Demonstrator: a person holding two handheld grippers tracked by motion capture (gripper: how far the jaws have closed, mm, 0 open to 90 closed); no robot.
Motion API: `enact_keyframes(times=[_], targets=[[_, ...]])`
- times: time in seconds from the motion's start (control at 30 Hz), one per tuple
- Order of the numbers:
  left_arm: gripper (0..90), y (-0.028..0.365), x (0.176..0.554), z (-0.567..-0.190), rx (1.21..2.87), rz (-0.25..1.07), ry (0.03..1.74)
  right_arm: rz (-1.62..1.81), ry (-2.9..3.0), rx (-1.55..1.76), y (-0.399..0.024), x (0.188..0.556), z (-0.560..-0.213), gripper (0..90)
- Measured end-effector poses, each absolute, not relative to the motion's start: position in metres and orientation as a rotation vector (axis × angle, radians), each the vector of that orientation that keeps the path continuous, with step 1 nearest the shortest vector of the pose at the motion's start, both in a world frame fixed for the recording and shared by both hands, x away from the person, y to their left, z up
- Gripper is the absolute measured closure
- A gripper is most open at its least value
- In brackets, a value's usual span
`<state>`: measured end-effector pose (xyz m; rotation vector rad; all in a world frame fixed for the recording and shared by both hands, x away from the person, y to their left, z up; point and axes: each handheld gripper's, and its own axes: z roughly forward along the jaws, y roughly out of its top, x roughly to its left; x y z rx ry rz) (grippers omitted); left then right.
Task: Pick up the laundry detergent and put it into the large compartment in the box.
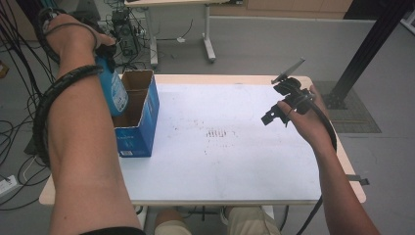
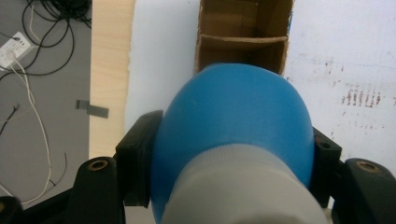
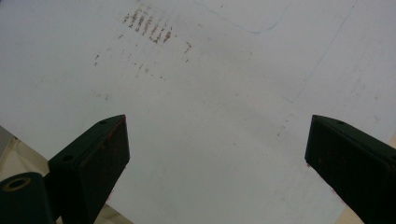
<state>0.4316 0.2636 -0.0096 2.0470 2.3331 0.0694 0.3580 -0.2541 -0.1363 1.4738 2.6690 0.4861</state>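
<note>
My left gripper is shut on a blue bottle, which hangs bottom-down. Its lower end is at the opening of the blue cardboard box on the table's left side. In the left gripper view the black jaws of my left gripper press both sides of the blue bottle near its pale neck. Below the bottle is the brown divided inside of the box. My right gripper hovers over the right of the table. In its own view, my right gripper stands open with nothing between the jaws.
The white table top carries a patch of brown marks near its middle, also seen as marks on the table. Cables lie on the floor at left. A second table stands behind, and a black post at right.
</note>
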Motion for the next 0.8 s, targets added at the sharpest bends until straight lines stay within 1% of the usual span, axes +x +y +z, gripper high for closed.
enact_keyframes(times=[0.4,0.8], targets=[[36.0,0.262,0.434,-0.024,2.046,0.056,2.323,0.486,2.667,1.474,-0.253,0.358,-0.136,6.6],[36.0,0.259,0.440,-0.053,2.053,0.013,2.321,0.475,2.669,1.476,-0.254,0.359,-0.137,6.7]])
